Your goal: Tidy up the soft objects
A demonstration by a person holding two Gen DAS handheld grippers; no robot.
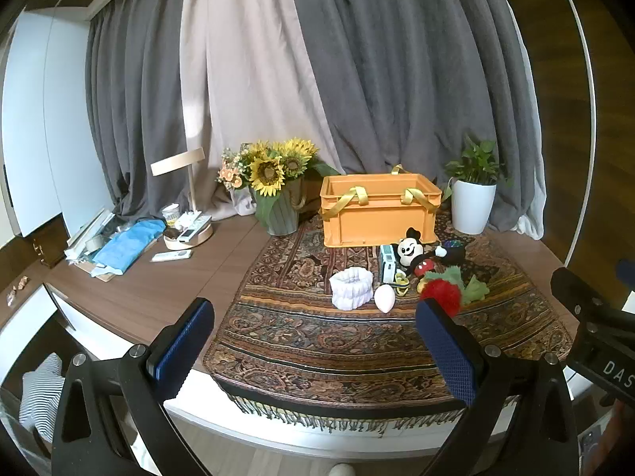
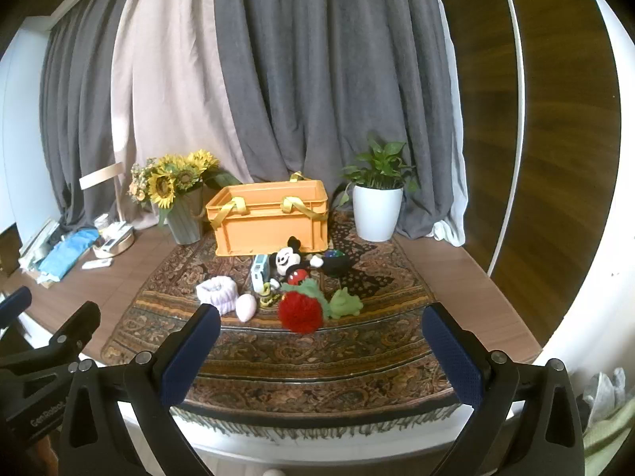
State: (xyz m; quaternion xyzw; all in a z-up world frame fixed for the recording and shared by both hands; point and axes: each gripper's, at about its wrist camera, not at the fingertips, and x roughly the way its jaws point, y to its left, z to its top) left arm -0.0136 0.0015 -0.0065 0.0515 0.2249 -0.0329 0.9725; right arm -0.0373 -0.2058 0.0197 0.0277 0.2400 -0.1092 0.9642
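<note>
Both grippers, left gripper [image 1: 313, 341] and right gripper [image 2: 321, 341], gape empty; red plush strawberry [image 2: 299, 311] (fuzzy, green-leafed) lies beyond.

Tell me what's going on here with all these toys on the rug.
A person holds a gripper in each hand, and both the left gripper and right gripper hover open near the table's front edge, holding nothing. On the patterned cloth lie a Mickey plush, a red strawberry plush and a white scrunchie. The orange basket stands behind them. Nothing is picked up yet.
</note>
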